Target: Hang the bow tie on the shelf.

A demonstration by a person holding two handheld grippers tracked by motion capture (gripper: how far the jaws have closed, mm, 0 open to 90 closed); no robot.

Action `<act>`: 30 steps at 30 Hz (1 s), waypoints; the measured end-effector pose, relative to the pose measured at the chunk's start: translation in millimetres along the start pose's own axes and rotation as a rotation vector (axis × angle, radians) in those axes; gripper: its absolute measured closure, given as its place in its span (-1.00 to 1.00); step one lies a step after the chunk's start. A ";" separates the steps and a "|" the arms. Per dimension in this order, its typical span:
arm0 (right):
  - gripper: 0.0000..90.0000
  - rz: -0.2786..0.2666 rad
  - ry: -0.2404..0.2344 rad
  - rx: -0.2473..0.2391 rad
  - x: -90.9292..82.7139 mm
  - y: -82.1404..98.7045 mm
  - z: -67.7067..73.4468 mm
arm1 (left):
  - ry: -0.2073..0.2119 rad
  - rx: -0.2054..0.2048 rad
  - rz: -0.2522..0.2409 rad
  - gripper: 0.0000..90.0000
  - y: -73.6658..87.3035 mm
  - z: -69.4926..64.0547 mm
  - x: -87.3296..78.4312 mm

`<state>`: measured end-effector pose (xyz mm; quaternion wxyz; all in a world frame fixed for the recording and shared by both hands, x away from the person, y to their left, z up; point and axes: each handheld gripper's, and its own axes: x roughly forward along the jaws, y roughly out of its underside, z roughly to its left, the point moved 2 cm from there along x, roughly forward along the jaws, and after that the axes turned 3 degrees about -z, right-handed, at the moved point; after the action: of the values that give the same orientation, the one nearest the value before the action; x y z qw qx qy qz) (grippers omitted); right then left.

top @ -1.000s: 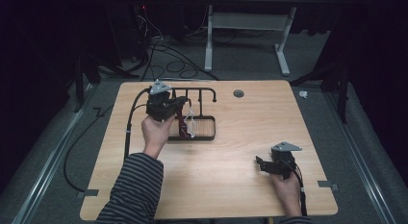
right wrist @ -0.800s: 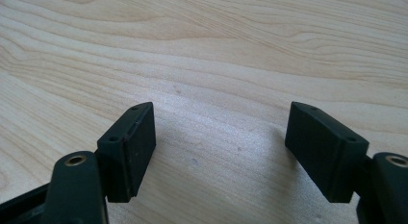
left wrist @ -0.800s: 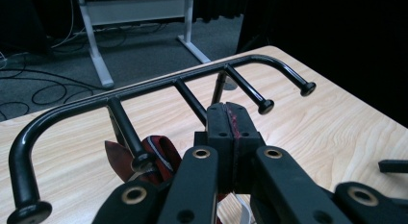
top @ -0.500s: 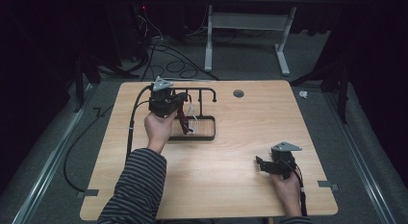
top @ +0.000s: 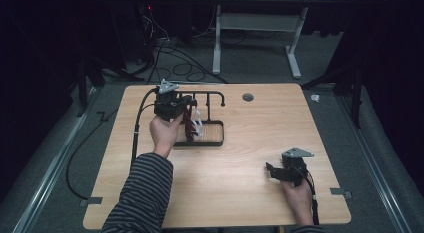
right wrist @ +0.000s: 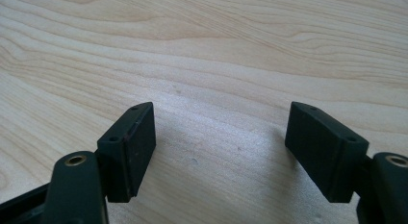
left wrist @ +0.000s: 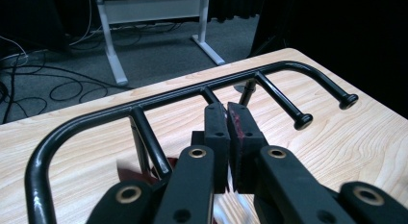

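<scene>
**A:** Where's the left claw [top: 186, 105]?

**B:** Up at the black metal rack [top: 210, 97] near the far edge of the wooden counter [top: 240, 193]. In the left gripper view its jaws are pressed nearly together, with a dark red smear on one pad, right in front of the rack's top bar [left wrist: 159, 100] with its knob-ended pegs.

**A:** Is it holding something?

**B:** A dark red strip [top: 189, 127] hangs just under it over the rack's base tray [top: 212, 141], beside something white [top: 198, 125]. Whether the pads pinch it, I can't tell.

**A:** And the right claw [top: 272, 171]?

**B:** Spread wide, holding nothing, low over bare wood near the counter's near right corner, well apart from the rack.
</scene>
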<state>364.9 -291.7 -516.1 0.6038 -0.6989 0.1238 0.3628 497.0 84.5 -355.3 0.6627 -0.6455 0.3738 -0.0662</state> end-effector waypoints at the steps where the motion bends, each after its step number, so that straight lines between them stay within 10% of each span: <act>1: -0.39 0.000 0.000 0.000 0.0 0.0 0.0 | -0.001 0.001 0.001 0.93 0.0 0.2 -0.2; 30: -0.39 0.002 0.001 0.000 -0.1 0.0 0.1 | 0.039 0.083 0.016 0.72 8.9 -9.7 -38.5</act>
<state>364.8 -291.6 -516.0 0.6034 -0.6990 0.1246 0.3630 460.4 100.1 -346.5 0.6822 -0.6131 0.3884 -0.0890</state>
